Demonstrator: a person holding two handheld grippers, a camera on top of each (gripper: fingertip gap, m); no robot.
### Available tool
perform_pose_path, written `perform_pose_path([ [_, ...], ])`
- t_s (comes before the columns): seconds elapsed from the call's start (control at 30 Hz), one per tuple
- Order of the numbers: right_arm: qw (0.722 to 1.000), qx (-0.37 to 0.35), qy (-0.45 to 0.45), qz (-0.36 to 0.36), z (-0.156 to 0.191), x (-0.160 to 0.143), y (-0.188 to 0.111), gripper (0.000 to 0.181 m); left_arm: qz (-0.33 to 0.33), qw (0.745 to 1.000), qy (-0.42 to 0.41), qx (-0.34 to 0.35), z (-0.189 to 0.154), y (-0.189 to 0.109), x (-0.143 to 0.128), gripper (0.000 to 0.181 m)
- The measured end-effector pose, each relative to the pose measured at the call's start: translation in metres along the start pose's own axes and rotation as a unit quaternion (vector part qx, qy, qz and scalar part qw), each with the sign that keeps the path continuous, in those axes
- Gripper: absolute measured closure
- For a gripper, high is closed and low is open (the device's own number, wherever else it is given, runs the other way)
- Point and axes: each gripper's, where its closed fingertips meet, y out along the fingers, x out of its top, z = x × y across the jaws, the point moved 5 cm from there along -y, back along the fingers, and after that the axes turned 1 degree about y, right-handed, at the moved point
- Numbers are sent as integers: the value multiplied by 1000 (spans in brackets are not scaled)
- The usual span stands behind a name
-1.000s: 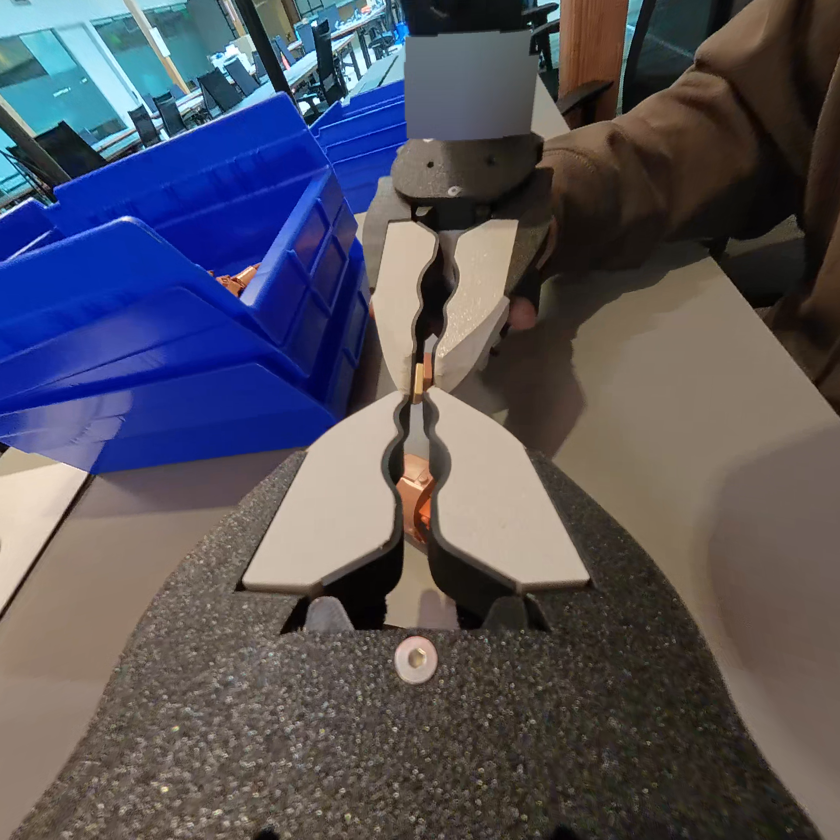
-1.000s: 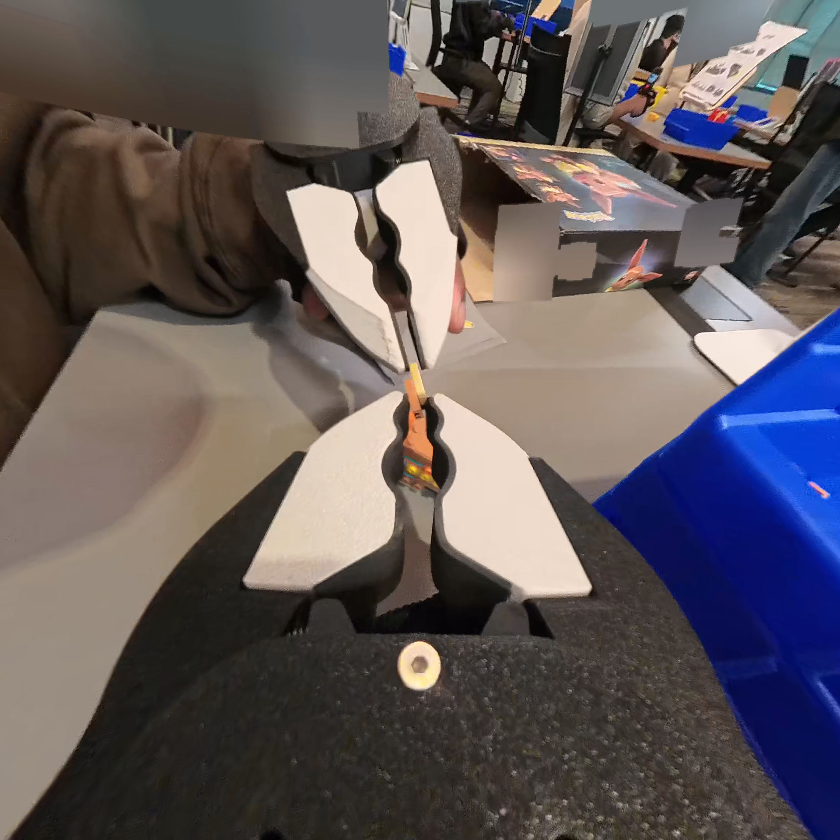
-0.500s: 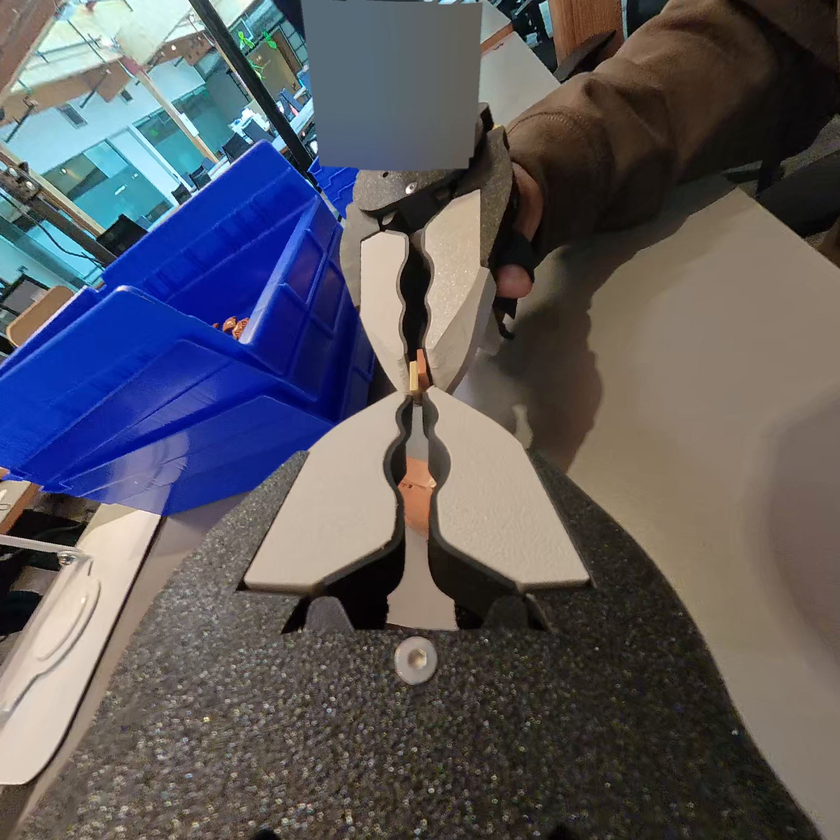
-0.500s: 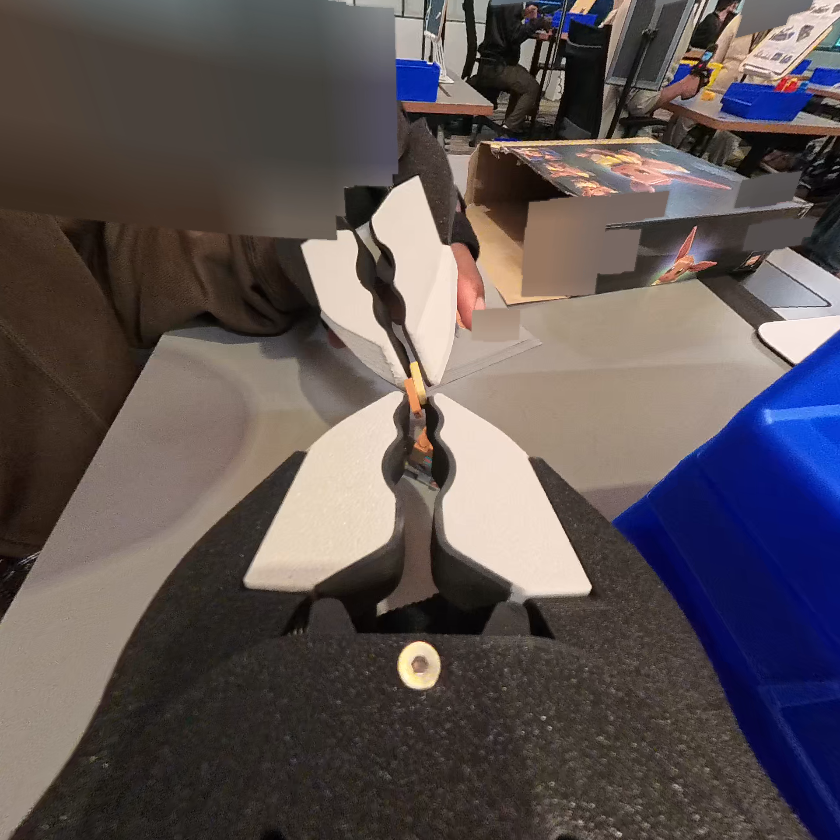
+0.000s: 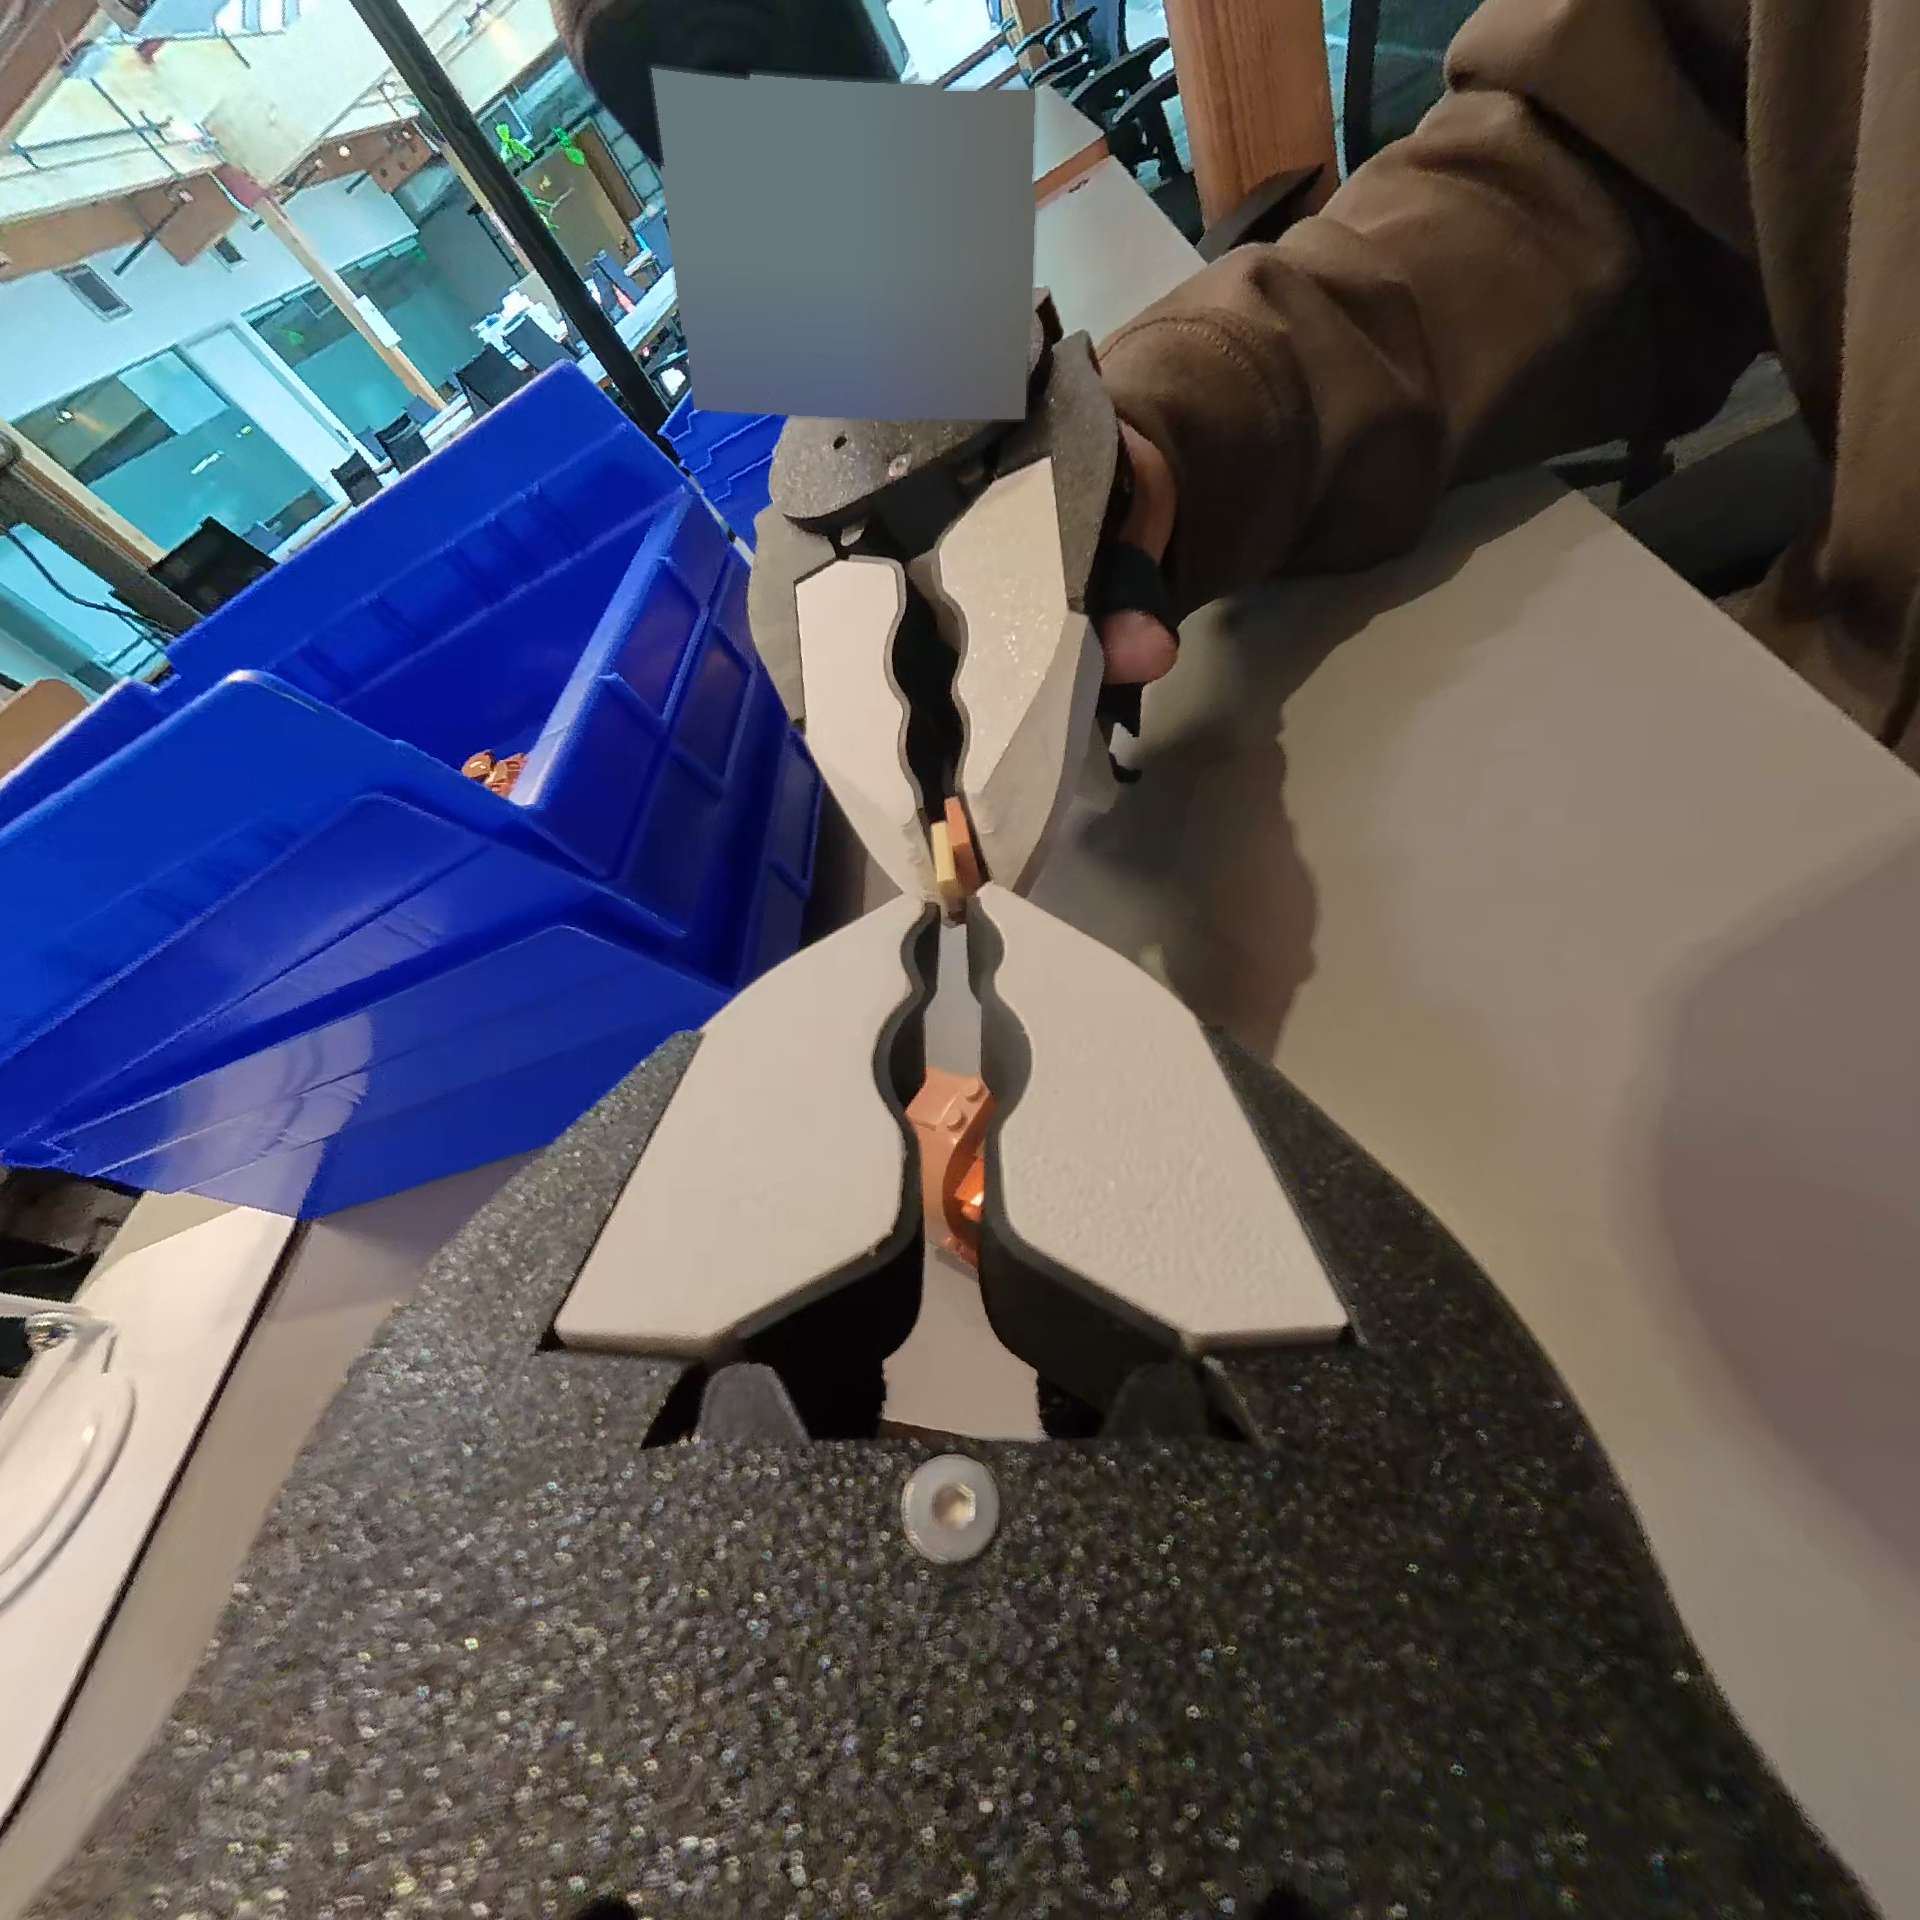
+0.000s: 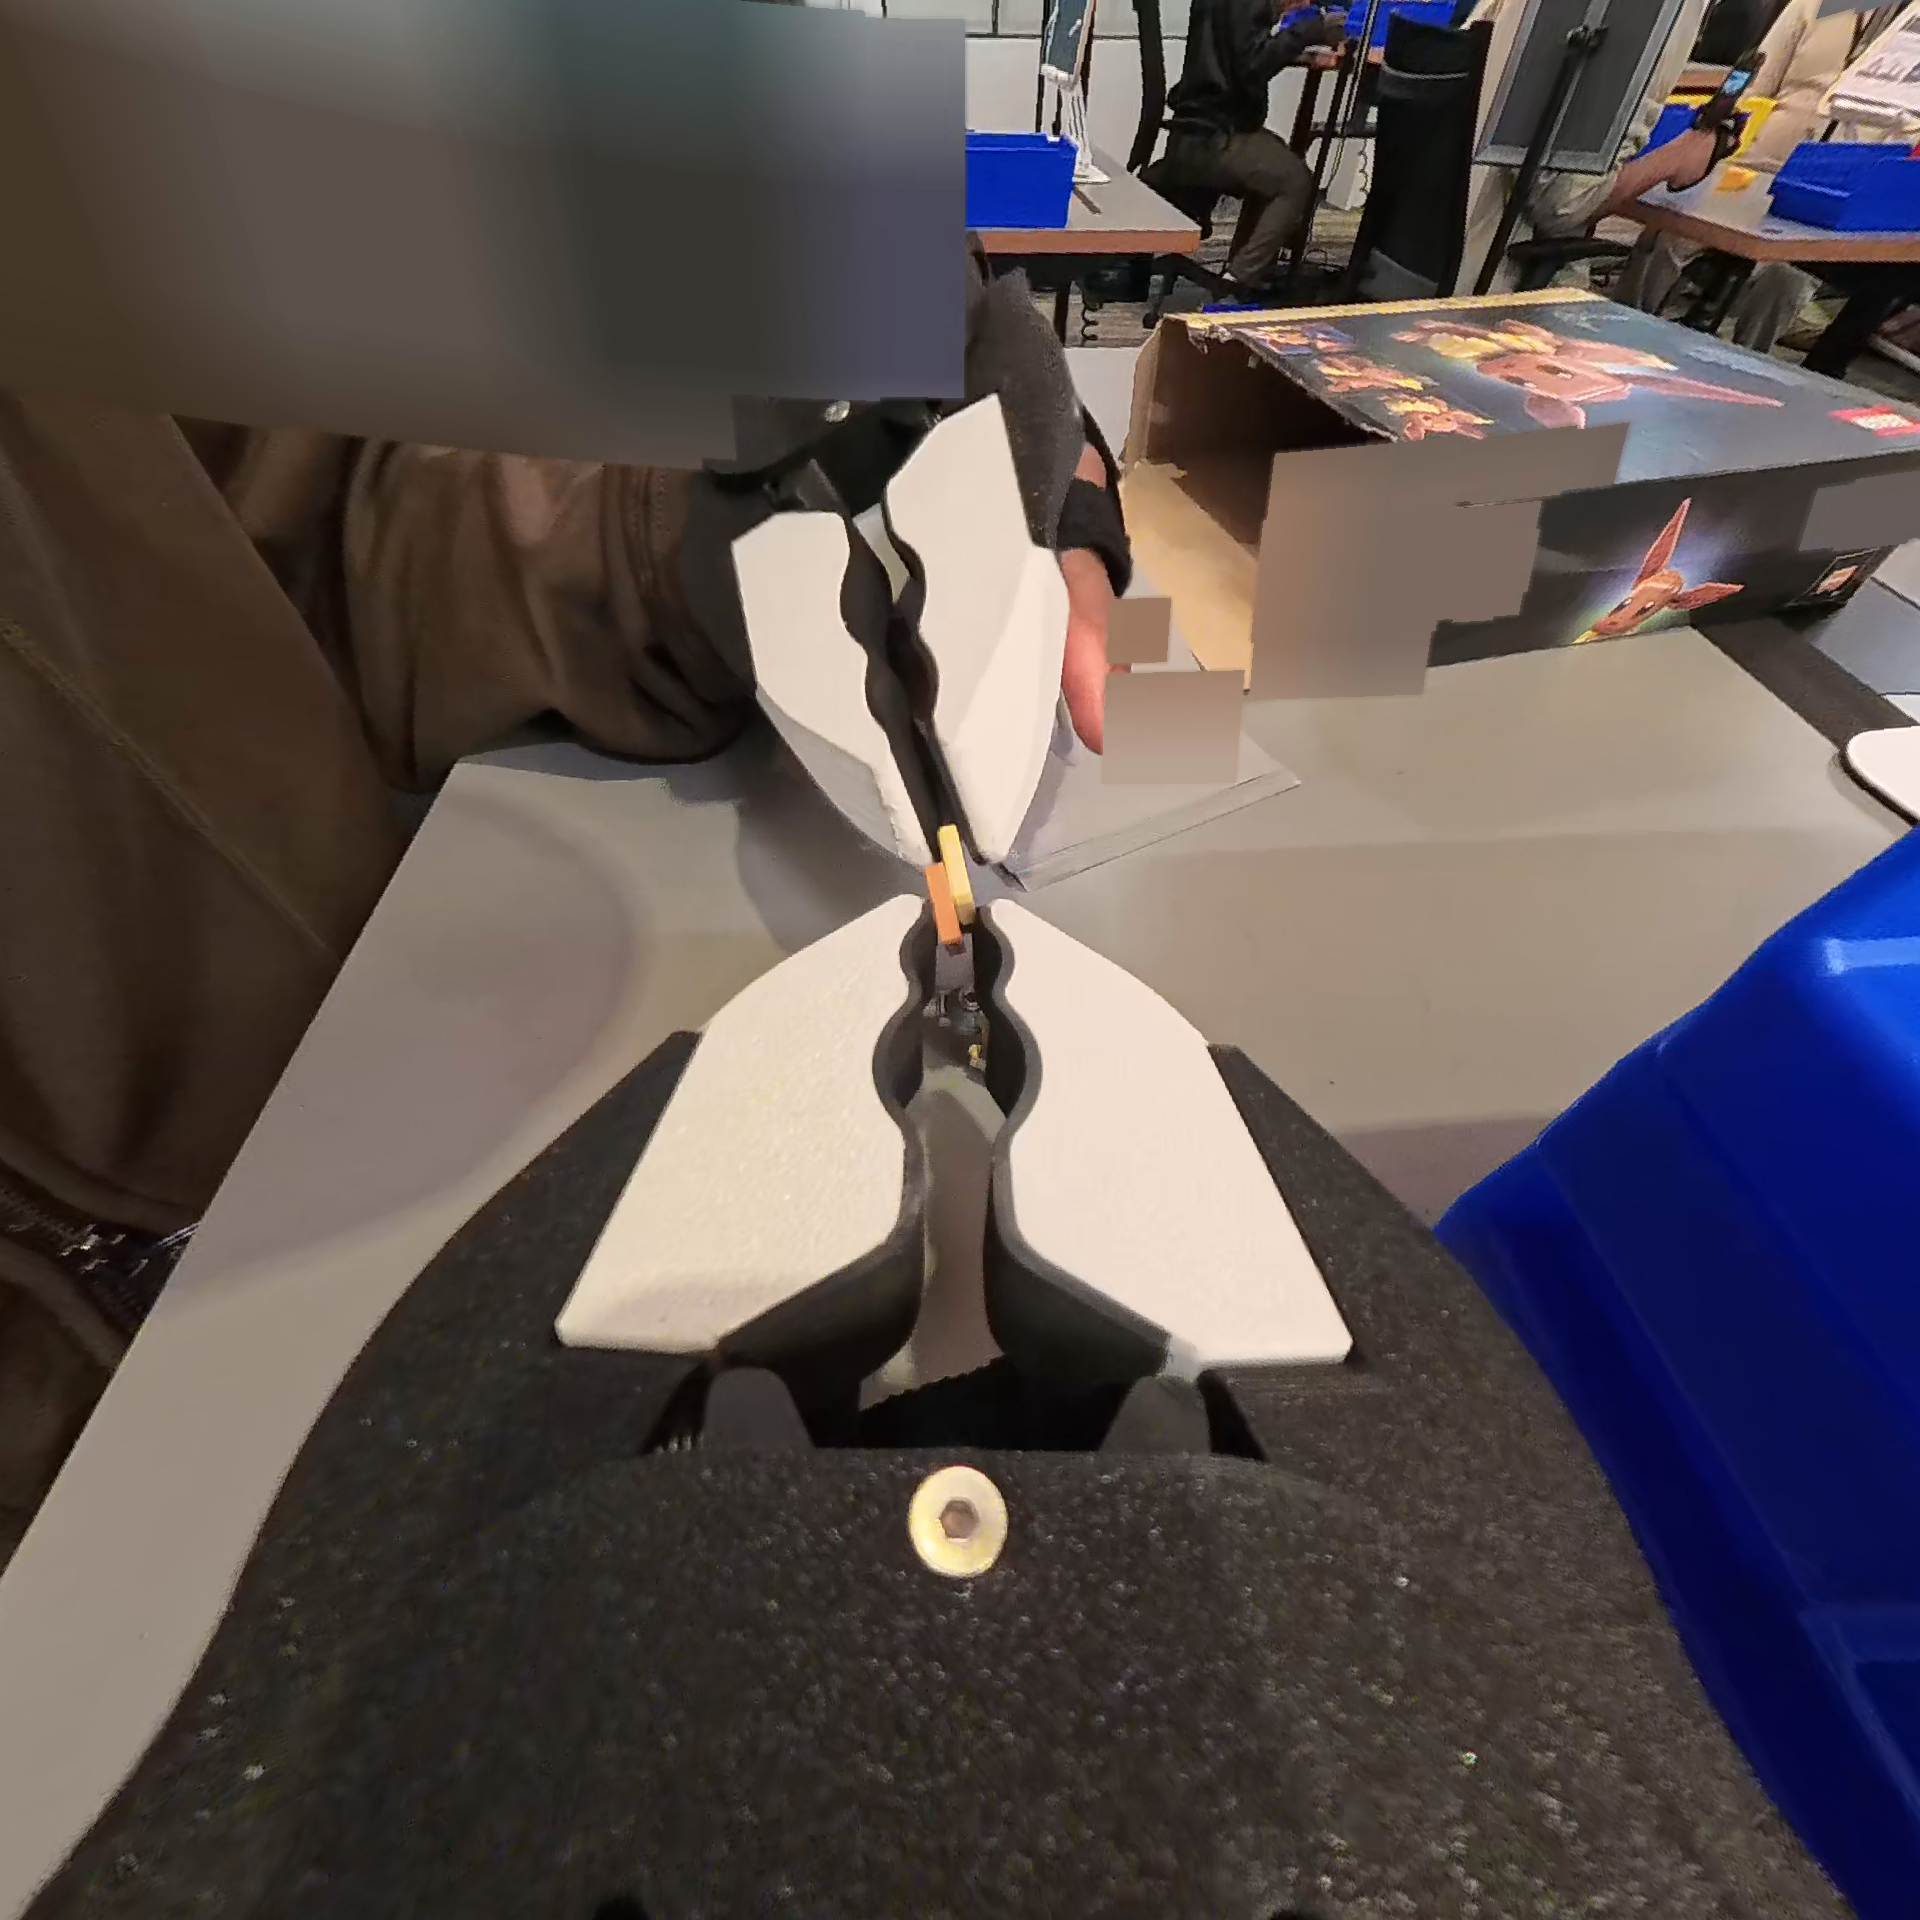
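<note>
My left gripper (image 5: pixel 951 916) and right gripper (image 6: pixel 956 923) meet tip to tip above the grey table (image 5: pixel 1507 935). The left gripper is shut on a small tan plate (image 5: pixel 947 864). The right gripper, opposite it in the left wrist view (image 5: pixel 964 844), is shut on a small orange plate (image 6: pixel 943 902). The two plates overlap side by side and touch. In the right wrist view the tan plate (image 6: pixel 956 868) comes out of the left gripper (image 6: pixel 940 847). A brown studded piece (image 5: pixel 951 1153) shows in the gap between my left fingers; I cannot tell if it is held.
Stacked blue bins (image 5: pixel 364 883) stand close on the left gripper's left; one bin (image 6: pixel 1714 1299) is at the right gripper's right. An open printed cardboard box (image 6: pixel 1558 416) and a grey booklet (image 6: pixel 1143 821) lie behind. A person's brown sleeves hold both grippers. Left tips and right tips are each some 6 cm from the brown studded piece (image 5: pixel 951 1153).
Both grippers have risen and tilted while staying tip to tip. The two plates now overlap more. The orange piece seen between the right fingers is gone from view.
</note>
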Motion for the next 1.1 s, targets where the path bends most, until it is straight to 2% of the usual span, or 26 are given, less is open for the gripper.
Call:
perform_pose_path([
  [0.27, 1000, 1, -9, 3, 2, 0, 1, 175, -20, 999, -39, -18, 0, 0, 2, 173],
  [0.5, 1000, 2, -17, 9, 4, -2, 2, 175, -18, 996, -76, -35, 0, 3, 0, 178],
  [0.73, 985, -119, -122, 13, -7, 3, -2, 168, -13, 989, -149, -6, 16, -1, -4, 178],
  [0.93, 968, -170, -183, 24, -8, 4, 0, 173, 1, 985, -174, 11, 21, 1, -8, 178],
  [1.1, 948, -220, -229, 31, -10, 4, 0, 172, -10, 972, -234, 18, 26, 3, -11, 178],
])
